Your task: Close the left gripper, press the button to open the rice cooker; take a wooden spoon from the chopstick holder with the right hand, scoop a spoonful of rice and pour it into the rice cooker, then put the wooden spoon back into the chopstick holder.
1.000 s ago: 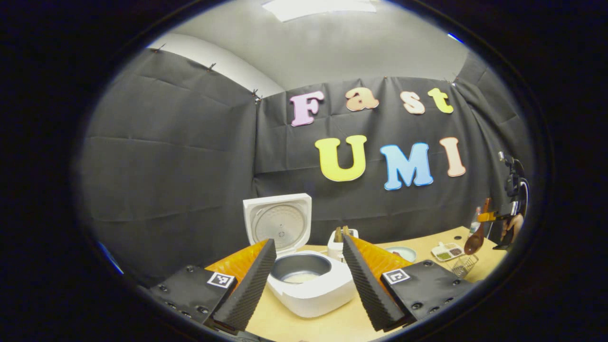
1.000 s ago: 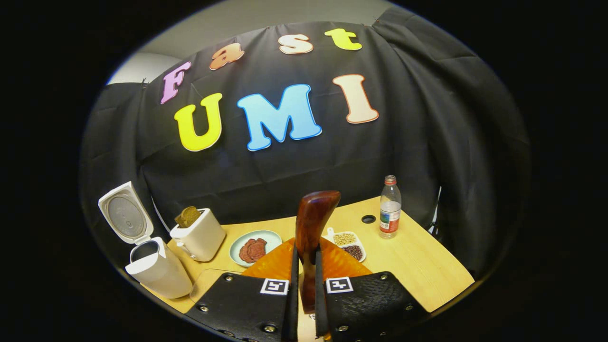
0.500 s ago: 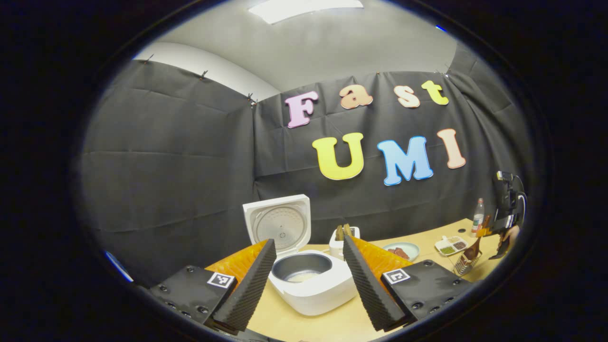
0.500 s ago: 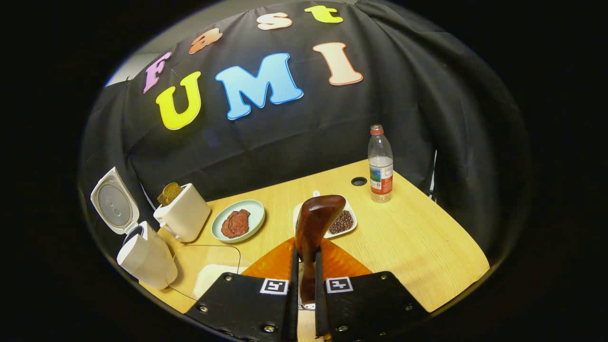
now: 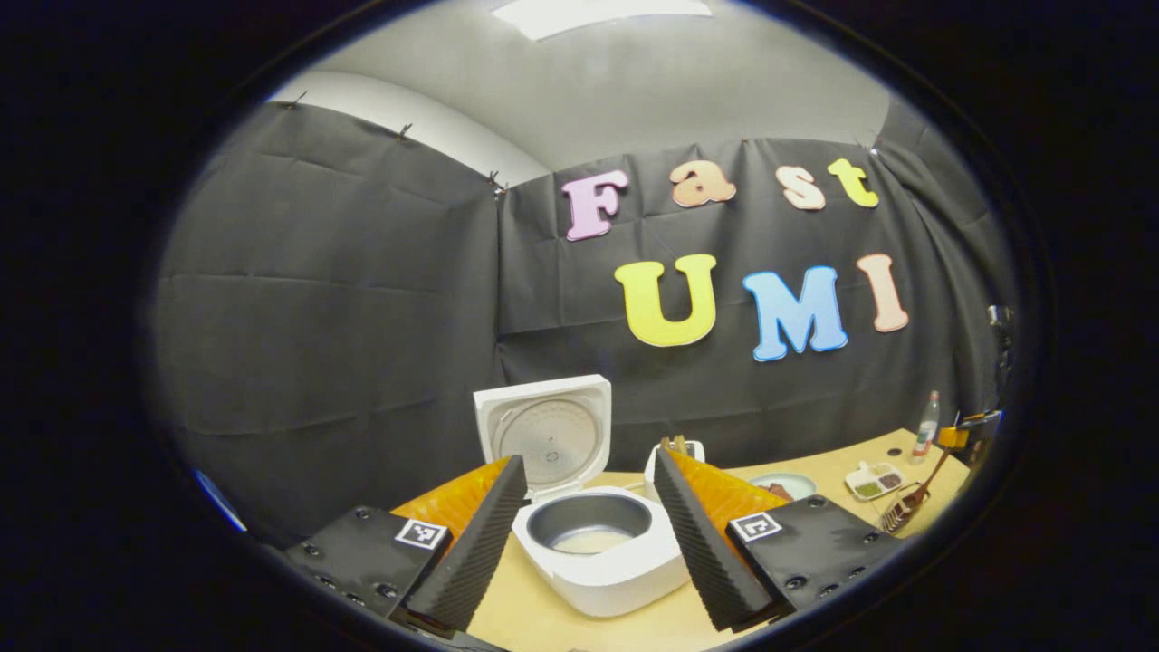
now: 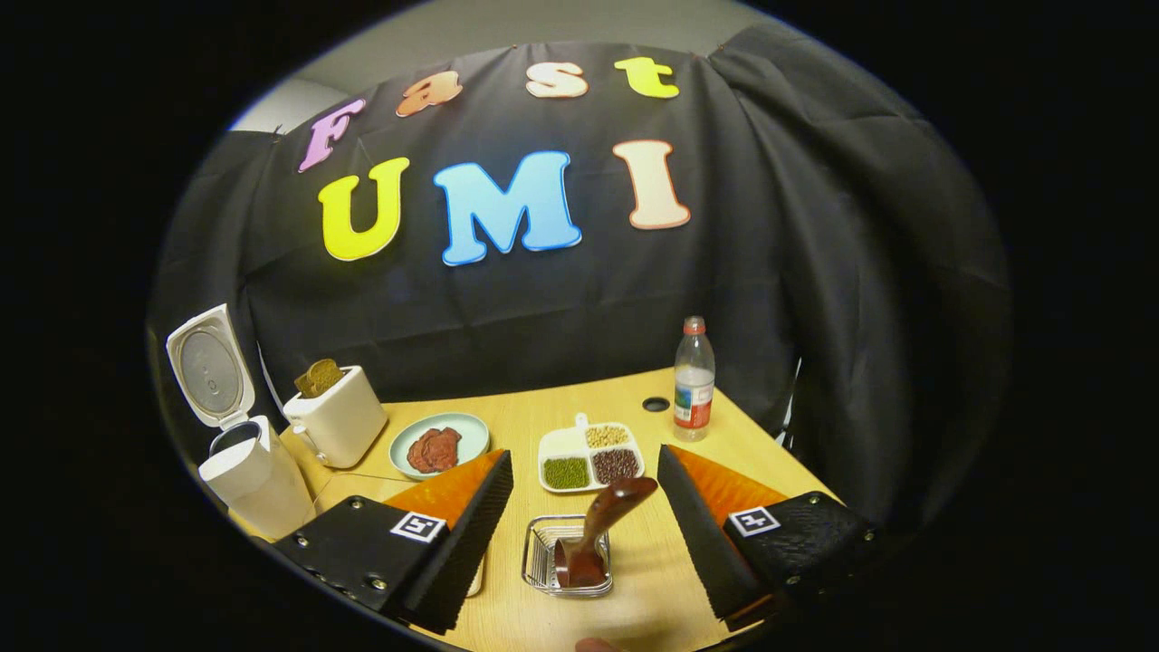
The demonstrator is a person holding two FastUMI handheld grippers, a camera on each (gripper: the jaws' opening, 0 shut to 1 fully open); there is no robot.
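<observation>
The white rice cooker (image 5: 602,566) stands open with its lid (image 5: 548,433) upright and pale rice in the grey pot. My left gripper (image 5: 589,460) is open just in front of it, holding nothing. In the right gripper view the cooker (image 6: 258,475) sits at the far left. The wooden spoon (image 6: 598,525) leans, bowl down, in the wire chopstick holder (image 6: 541,568). My right gripper (image 6: 584,455) is open above it, one finger on each side, touching nothing. Far right in the left gripper view are the spoon (image 5: 916,493) and the right gripper (image 5: 969,439).
A toaster (image 6: 335,418) with bread stands beside the cooker. Beyond the holder are a plate of meat (image 6: 439,446), a divided dish of beans (image 6: 589,455) and a water bottle (image 6: 694,380). The wooden table (image 6: 724,426) ends at the black cloth wall.
My right gripper has opened and let go of the spoon, which now rests in the wire holder, and has drawn back from it. The left gripper stays open and has shifted slightly.
</observation>
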